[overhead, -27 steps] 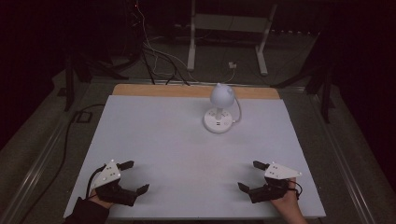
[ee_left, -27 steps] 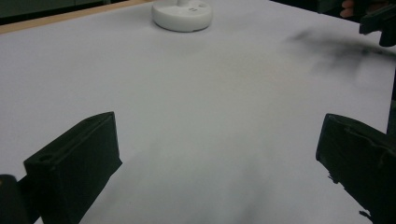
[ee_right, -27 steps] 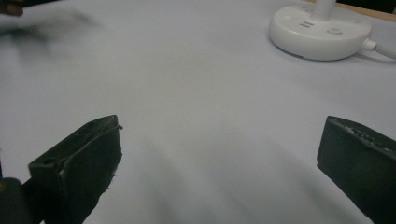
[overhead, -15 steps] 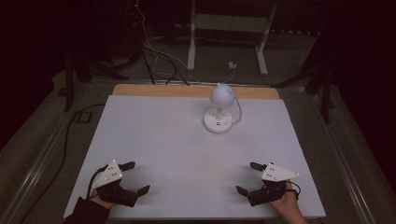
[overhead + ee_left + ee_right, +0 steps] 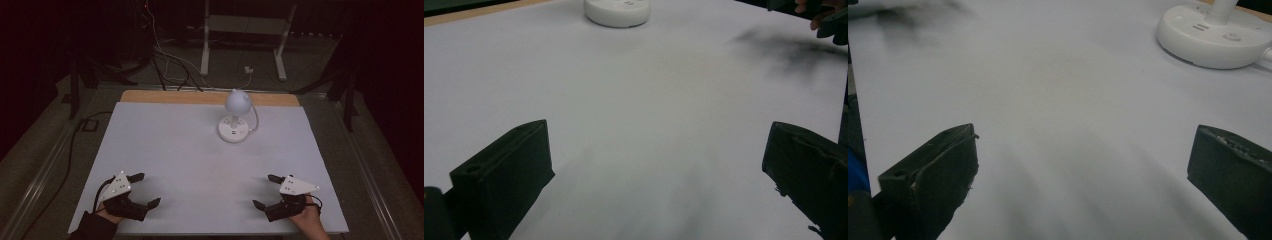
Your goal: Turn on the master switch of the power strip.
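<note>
— Both grippers first, from the high view: the left gripper point(image 5: 147, 189) sits at the near left corner of the white table point(image 5: 170, 145), jaws spread wide with nothing between them; the right gripper point(image 5: 266, 191) sits at the near right, jaws just as wide and empty; a hand point(image 5: 307, 220) grips it from below.

— And the lamp?

— The white lamp point(image 5: 235, 116) stands upright toward the far side of the table, a little right of centre, well apart from both grippers; its round head droops over a round base; a cord loops off its right.

— Left gripper view?

— Two black jaws far apart over bare table; the lamp base point(image 5: 617, 11) at the top edge, far off; the right gripper point(image 5: 831, 22) at the upper right corner.

— Right gripper view?

— Jaws wide, nothing held; the lamp base point(image 5: 1215, 35) lies at the upper right, ahead and apart.
</note>
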Tool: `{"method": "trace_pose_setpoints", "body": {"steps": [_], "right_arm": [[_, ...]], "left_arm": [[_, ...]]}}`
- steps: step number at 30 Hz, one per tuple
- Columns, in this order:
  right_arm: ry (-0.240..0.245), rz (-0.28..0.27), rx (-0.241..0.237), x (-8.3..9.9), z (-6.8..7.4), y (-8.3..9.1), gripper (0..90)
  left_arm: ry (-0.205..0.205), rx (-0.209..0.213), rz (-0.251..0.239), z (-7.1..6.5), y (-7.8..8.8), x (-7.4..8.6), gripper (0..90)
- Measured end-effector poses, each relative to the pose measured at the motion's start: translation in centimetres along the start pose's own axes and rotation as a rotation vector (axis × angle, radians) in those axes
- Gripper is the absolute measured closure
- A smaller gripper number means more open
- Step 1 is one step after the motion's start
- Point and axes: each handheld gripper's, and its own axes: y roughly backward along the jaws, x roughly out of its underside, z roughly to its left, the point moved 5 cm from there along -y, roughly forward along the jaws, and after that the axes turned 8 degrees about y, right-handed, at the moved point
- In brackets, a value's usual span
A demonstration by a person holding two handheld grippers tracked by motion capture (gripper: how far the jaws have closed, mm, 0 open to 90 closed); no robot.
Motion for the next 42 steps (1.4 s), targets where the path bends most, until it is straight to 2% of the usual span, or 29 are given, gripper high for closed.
{"method": "trace_pose_setpoints", "body": {"steps": [4, 7, 16, 21, 25, 31, 42], "right_arm": [[0.017, 0.025, 0.012, 0.0, 0.1, -0.1, 0.0], [0.013, 0.032, 0.005, -0.1, 0.3, -0.2, 0.0], [-0.029, 0.076, -0.071, -0.4, 0.8, -0.7, 0.0], [-0.034, 0.089, -0.119, -1.2, 1.5, -0.7, 0.0], [-0.028, 0.097, -0.139, -1.8, 1.7, -0.8, 0.0], [-0.018, 0.079, -0.165, -3.3, 1.9, -0.8, 0.0], [-0.009, 0.053, -0.182, -5.9, 0.8, -0.5, 0.0]], "left_arm": [[0.000, -0.003, 0.012, 0.0, -0.1, 0.1, 0.2], [-0.005, 0.001, 0.012, -0.1, -0.1, 0.1, 0.2], [-0.003, 0.000, 0.011, -0.2, -0.2, 0.0, 0.2], [-0.005, 0.007, 0.016, -0.3, -0.2, 0.1, 0.2], [-0.008, 0.014, 0.021, -0.4, -0.3, 0.1, 0.2], [-0.008, 0.018, 0.022, -0.4, -0.4, 0.1, 0.2], [-0.004, 0.020, 0.014, -0.5, -0.2, 0.0, 0.2]]}}
